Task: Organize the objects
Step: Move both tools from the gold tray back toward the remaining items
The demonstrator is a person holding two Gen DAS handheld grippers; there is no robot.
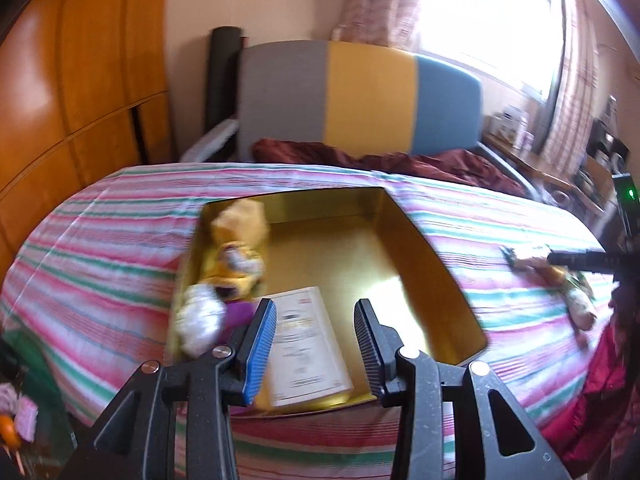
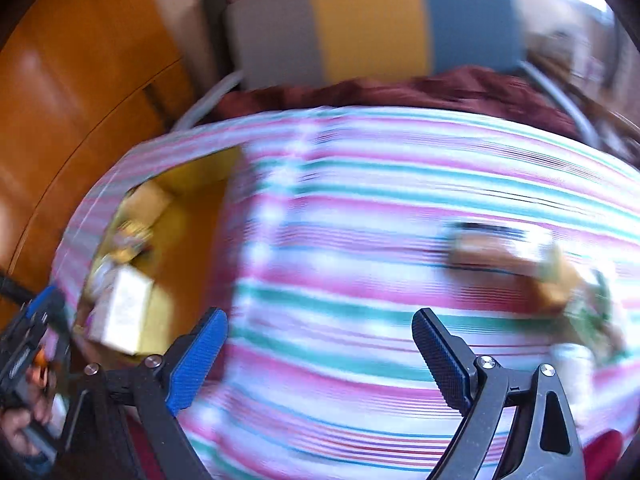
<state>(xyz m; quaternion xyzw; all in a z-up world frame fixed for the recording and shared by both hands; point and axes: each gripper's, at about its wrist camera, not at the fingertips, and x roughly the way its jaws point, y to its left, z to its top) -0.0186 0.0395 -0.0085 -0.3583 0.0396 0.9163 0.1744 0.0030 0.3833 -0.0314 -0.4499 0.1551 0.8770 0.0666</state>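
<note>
Gold tin (image 1: 432, 264) holds plush toy (image 1: 236, 256), booklet (image 1: 308, 344); blurred, probably toys (image 2: 520, 264) remain right; left gripper (image 1: 316, 340) narrow, empty; right gripper (image 2: 320, 356) wide, empty.

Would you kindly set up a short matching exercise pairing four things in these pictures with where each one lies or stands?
Things:
1. yellow plush toy
2. white booklet
3. brown toy
4. striped headboard

Places:
a. on the striped bedcover, right of the gold tin
b. behind the bed
c. in the tin's far left corner
d. flat on the tin's floor, near edge

Pairs: 1-c, 2-d, 3-a, 4-b
</note>
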